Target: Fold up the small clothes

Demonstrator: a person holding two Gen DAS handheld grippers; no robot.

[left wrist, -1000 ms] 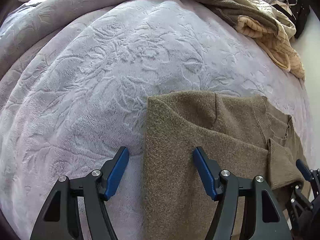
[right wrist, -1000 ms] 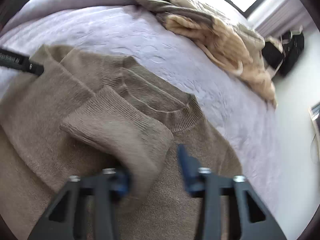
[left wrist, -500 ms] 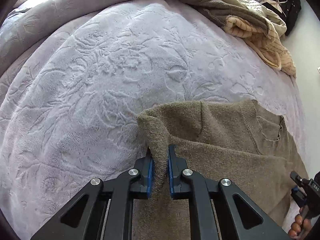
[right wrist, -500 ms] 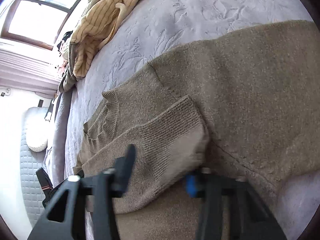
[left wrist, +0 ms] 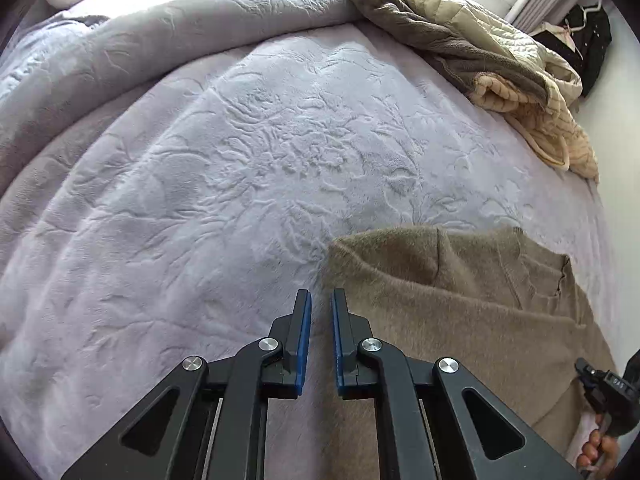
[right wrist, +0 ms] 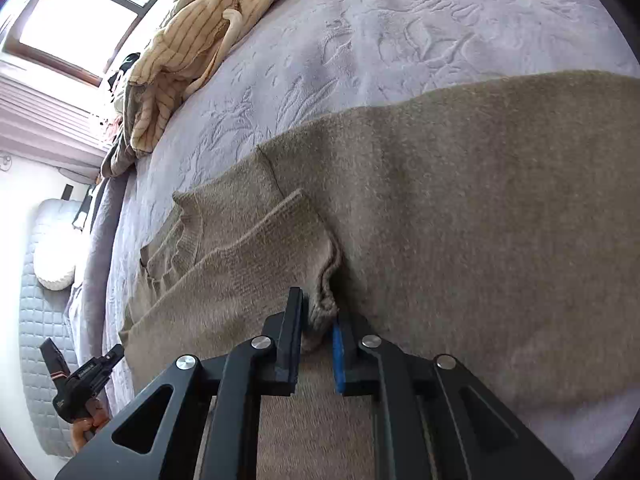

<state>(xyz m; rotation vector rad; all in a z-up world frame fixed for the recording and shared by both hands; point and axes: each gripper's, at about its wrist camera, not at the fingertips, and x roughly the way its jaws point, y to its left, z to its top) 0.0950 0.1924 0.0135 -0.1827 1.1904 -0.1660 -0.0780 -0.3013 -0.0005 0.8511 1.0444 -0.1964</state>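
Half a second ago the left tool (left wrist: 319, 298) pinched the sweater's (left wrist: 460, 320) folded left edge; now its blue pads stand nearly together with only a narrow gap, and whether any knit is caught between them cannot be told, the edge lying just beside the right pad. The right tool (right wrist: 318, 312), spread wide around the ribbed cuff (right wrist: 280, 252) before, has closed and now clamps the cuff's bunched end. The brown sweater lies flat on the lilac embossed bedspread (left wrist: 240, 168), its sleeve folded across the body. A heap of beige clothes (left wrist: 520, 92) sits well apart at the bed's far edge.
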